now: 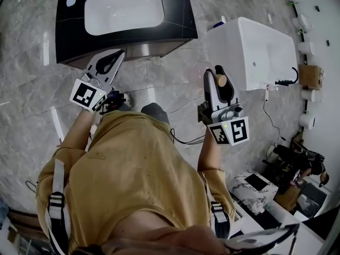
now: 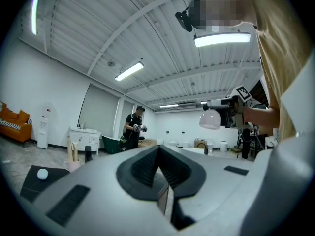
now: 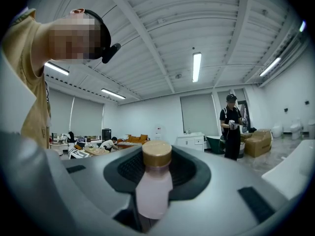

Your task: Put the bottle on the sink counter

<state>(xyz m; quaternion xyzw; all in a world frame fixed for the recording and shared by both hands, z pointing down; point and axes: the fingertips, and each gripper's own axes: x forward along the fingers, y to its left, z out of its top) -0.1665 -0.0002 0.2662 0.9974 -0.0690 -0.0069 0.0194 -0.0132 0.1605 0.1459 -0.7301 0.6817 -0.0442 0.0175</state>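
R gripper (image 3: 156, 173): pads squeeze a pale pink plastic bottle (image 3: 153, 193) w/ a round gold cap, cap up. L gripper (image 2: 160, 168): jaws pressed together, nothing in them. The bottle hangs in the air over the grey stone floor (image 1: 32, 89), resting on nothing. The black sink counter (image 1: 178, 9) w/ its white basin (image 1: 125, 9) lies ahead, to the left in the head view. Step, I think: carrying. Next: bring the bottle over the black top beside the basin, lower it, let go.
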